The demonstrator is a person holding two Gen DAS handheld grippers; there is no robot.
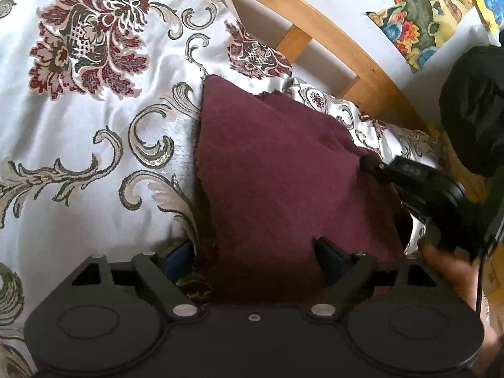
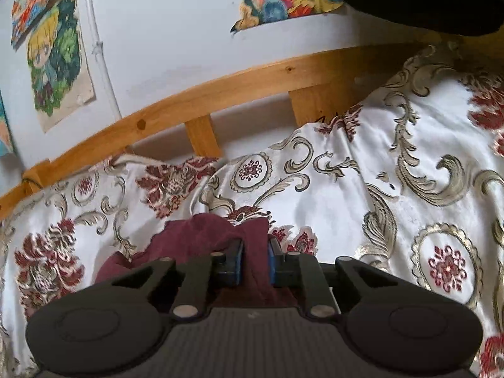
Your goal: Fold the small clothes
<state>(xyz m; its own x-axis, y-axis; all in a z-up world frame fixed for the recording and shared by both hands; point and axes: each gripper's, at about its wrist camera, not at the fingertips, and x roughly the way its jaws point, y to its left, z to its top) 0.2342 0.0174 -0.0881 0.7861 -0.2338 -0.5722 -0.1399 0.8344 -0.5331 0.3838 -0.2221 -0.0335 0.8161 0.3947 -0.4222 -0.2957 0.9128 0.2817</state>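
A small maroon cloth (image 1: pixel 277 163) lies on the patterned bed cover, with a fold at its far side. My left gripper (image 1: pixel 255 249) stands open wide over the cloth's near edge, and the fabric lies between its fingers untouched by the pads. In the left wrist view my right gripper (image 1: pixel 371 163) comes in from the right at the cloth's right edge. In the right wrist view the right gripper (image 2: pixel 255 252) is shut on a bunched part of the maroon cloth (image 2: pixel 195 236), which sits pinched between the blue pads.
The white satin bed cover (image 1: pixel 94 141) with floral print fills the area to the left. A wooden bed rail (image 1: pixel 330 22) runs along the wall behind. Colourful pictures (image 2: pixel 56 63) hang on the wall. A black bulky thing (image 1: pixel 472 110) and a hand (image 1: pixel 450 271) are at the right.
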